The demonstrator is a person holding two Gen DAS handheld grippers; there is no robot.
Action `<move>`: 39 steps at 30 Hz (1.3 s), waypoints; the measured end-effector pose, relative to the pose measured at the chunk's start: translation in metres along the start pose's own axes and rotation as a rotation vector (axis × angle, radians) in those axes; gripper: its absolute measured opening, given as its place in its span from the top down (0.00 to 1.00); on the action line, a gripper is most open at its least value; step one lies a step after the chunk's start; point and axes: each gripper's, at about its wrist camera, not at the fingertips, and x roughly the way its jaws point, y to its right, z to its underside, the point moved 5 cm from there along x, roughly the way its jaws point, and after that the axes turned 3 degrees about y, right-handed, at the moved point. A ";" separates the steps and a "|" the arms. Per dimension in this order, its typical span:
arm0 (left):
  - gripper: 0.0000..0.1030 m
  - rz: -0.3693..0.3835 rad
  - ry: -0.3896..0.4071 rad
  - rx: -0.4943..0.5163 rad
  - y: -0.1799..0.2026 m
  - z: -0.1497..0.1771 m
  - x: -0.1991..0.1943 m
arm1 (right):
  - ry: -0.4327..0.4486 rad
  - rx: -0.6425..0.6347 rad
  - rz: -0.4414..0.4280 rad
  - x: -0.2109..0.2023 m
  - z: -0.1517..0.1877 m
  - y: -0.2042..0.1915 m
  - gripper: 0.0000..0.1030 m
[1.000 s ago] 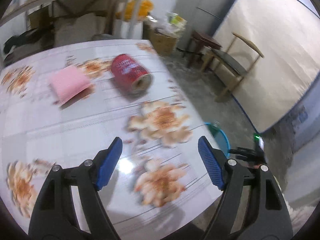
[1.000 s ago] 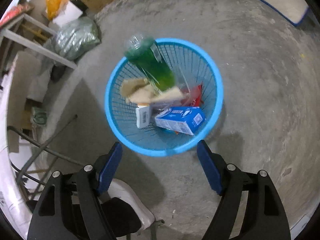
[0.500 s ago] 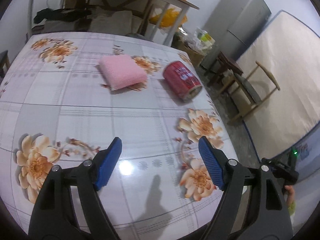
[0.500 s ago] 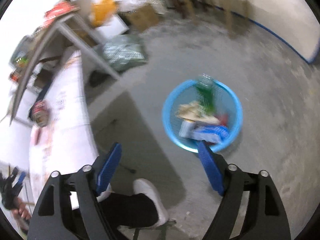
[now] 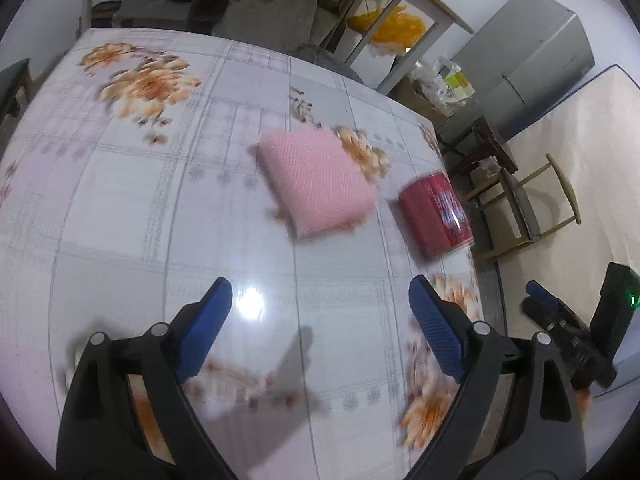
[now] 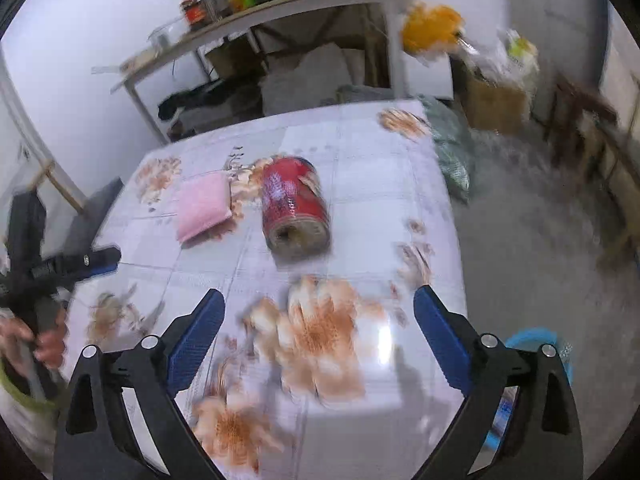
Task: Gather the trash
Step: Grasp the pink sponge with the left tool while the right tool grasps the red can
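A red can (image 5: 436,214) (image 6: 295,205) lies on its side on the flowered table (image 5: 160,200) (image 6: 360,184), near its right edge. Beside it lies a pink folded cloth (image 5: 316,184) (image 6: 203,205). My left gripper (image 5: 320,320) hovers over the table short of the cloth, jaws opening, nothing between them. My right gripper (image 6: 318,328) hangs over the table's near end, pointing toward the can, jaws opening and empty. The blue trash basket (image 6: 560,348) shows on the floor past the right finger. Each view catches the other gripper at its edge.
A shelf table (image 6: 256,12) with jars and bags stands behind. A grey fridge (image 5: 532,60), a wooden chair (image 5: 532,200), a cardboard box (image 6: 496,104) and a mattress leaning on the wall (image 5: 600,184) stand to the right on the concrete floor.
My right gripper swung up from above the trash basket to over the table, now facing the can. My left gripper shifted across the table toward the cloth. Both jaws stand wider.
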 end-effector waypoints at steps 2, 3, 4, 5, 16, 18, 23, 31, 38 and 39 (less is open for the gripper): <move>0.17 -0.006 -0.023 -0.032 -0.001 -0.024 0.023 | -0.003 -0.059 0.030 0.021 -0.015 -0.011 0.10; 0.17 0.001 -0.035 -0.042 0.000 -0.032 0.031 | -0.006 -0.075 0.041 0.029 -0.020 -0.014 0.10; 0.17 -0.002 -0.052 -0.068 0.000 -0.043 0.046 | -0.013 -0.094 0.054 0.040 -0.025 -0.017 0.10; 0.17 -0.017 -0.046 -0.101 -0.002 -0.051 0.055 | -0.018 -0.100 0.064 0.047 -0.030 -0.020 0.10; 0.16 -0.215 0.014 -0.008 0.018 -0.074 0.120 | -0.058 -0.024 0.049 0.102 -0.028 -0.011 0.10; 0.16 -0.253 0.017 0.035 0.020 -0.073 0.126 | -0.056 -0.020 0.044 0.105 -0.027 -0.010 0.13; 0.21 -0.280 0.029 0.146 0.022 -0.068 0.123 | -0.064 -0.010 0.017 0.105 -0.020 -0.014 0.35; 0.24 -0.231 -0.004 0.284 0.017 -0.019 0.083 | -0.067 0.006 -0.009 0.067 0.014 -0.026 0.35; 0.23 -0.211 0.000 0.411 0.009 0.073 0.017 | -0.046 0.002 -0.053 0.013 0.071 -0.044 0.35; 0.23 -0.207 0.000 0.408 0.009 0.081 0.011 | -0.046 0.005 -0.053 0.005 0.082 -0.046 0.35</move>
